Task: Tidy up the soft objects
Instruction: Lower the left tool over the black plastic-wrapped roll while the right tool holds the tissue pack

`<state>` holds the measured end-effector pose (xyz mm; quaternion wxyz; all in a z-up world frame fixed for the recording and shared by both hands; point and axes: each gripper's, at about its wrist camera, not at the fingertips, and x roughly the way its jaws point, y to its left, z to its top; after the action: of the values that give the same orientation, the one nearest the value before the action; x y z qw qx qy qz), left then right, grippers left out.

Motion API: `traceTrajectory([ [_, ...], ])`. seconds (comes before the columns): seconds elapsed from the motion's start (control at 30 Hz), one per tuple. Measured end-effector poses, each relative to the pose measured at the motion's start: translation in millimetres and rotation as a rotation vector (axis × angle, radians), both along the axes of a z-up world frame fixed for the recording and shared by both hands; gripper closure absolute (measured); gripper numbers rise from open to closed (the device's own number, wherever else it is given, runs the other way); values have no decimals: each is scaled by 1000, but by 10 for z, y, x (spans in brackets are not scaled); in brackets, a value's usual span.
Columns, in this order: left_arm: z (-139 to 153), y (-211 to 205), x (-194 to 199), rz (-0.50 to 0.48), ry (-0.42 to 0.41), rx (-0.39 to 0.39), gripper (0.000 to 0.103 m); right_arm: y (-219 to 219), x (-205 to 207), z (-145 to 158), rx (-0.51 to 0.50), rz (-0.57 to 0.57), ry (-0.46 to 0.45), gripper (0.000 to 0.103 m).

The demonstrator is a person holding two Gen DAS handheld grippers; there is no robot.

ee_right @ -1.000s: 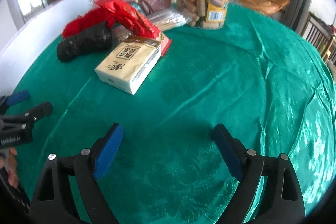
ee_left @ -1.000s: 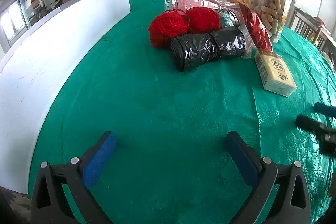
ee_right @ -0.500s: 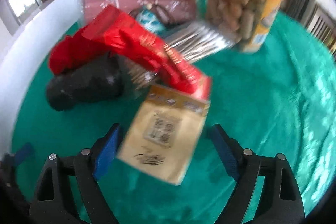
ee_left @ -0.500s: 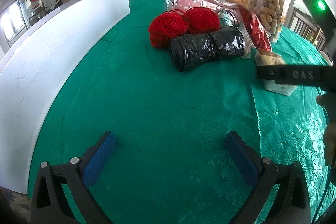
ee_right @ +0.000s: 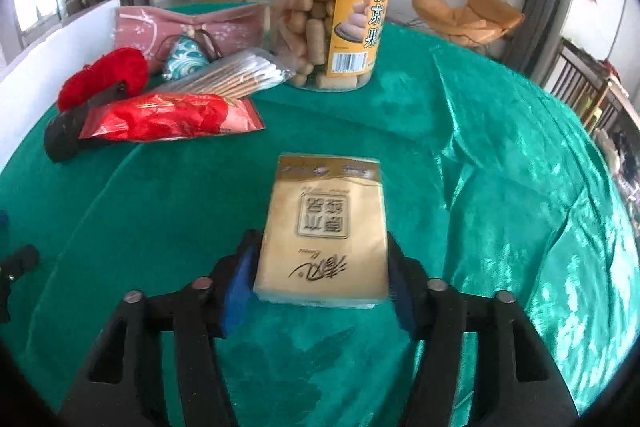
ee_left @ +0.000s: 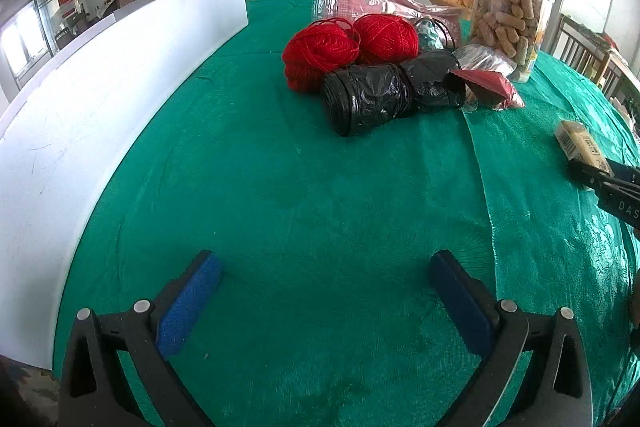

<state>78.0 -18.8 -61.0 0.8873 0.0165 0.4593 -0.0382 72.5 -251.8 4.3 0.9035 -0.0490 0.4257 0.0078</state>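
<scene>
My left gripper [ee_left: 325, 301]: jaws spread wide, blue pads [ee_left: 188, 305] facing each other, nothing between them, held low and level over counter [ee_left: 280, 187]. My right gripper [ee_right: 320, 279]: jaws closed in, pads pressed against both long sides of tissue pack [ee_right: 326, 227]. Right gripper's black finger also shows at right edge of left wrist view.

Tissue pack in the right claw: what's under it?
The tissue pack is shut in the right claw above the green tablecloth. The cloth right under the pack is covered; whether they touch can't be told.
</scene>
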Motion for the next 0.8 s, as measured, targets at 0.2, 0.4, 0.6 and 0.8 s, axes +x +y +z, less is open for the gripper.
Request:
traceTrajectory([
  [0.2,10,-37,70,-20,44,7,0,-121,112,-41,61,-34,18,26],
  [0.4,293,-172,564,-127,17,109,0,-67,110,0,42,-36,12,26],
  [0.6,398,-392,1077,-260,2,58,0,-120,135,0,65,-51,14,26],
  [0.8,197,-535,1089,-392,157,-89,3,-132,152,-1,70,-51,13,26],
])
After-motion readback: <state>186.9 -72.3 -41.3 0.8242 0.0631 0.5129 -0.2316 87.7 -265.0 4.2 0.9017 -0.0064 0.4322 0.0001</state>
